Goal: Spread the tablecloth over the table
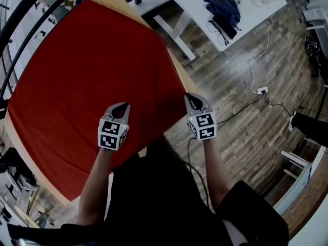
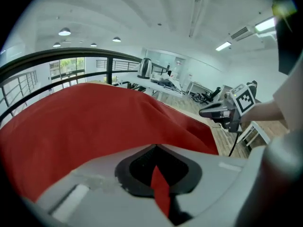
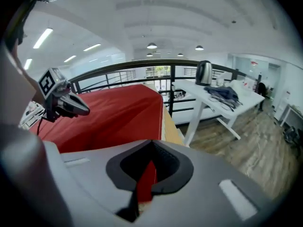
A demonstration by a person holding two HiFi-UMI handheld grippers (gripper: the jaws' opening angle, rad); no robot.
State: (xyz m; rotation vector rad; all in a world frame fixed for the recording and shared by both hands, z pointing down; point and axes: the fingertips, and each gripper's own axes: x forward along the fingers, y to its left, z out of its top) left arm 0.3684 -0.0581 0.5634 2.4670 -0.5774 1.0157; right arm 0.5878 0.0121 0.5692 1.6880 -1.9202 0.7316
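A red tablecloth [image 1: 97, 81] lies over the wooden table [image 1: 124, 5], whose bare edge shows along the far right side. My left gripper [image 1: 121, 107] is over the cloth's near edge. It is shut, with a fold of the red tablecloth [image 2: 160, 189] pinched between its jaws. My right gripper [image 1: 196, 101] hangs at the cloth's near right corner, just off the table side. It too is shut on a strip of the red tablecloth [image 3: 145, 182]. The cloth rises in a fold toward each gripper. Each gripper view shows the other gripper: the right gripper [image 2: 214, 110] and the left gripper [image 3: 78, 107].
A black railing [image 1: 31, 6] curves round the table's far side. To the right stands a white table [image 1: 225, 9] with dark blue clothes [image 1: 221, 6] and a kettle [image 3: 203, 73]. A cable with a power strip [image 1: 261, 90] crosses the wooden floor. White furniture [image 1: 302, 173] stands near right.
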